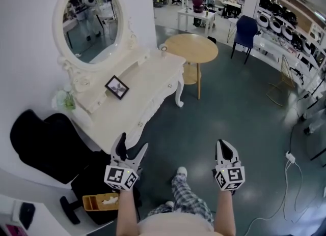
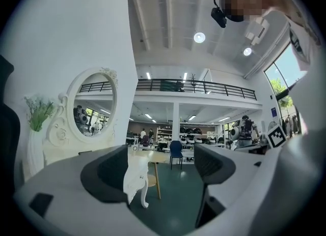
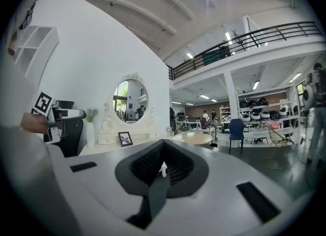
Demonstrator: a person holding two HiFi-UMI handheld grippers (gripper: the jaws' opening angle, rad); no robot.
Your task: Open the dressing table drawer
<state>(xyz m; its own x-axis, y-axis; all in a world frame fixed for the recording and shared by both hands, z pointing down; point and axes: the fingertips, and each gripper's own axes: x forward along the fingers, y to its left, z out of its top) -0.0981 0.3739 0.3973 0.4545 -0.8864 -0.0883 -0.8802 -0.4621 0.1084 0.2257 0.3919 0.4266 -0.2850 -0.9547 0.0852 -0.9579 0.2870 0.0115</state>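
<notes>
The left tongs [image 1: 131,147] gape wide near the drawer [image 1: 146,116], likely readied for its knob; the right tongs [image 1: 225,151] hang pinched together, empty and spare.

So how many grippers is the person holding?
2. The left gripper is open and empty, near the front of the white dressing table. The right gripper is shut on nothing, over the green floor. No others show.
</notes>
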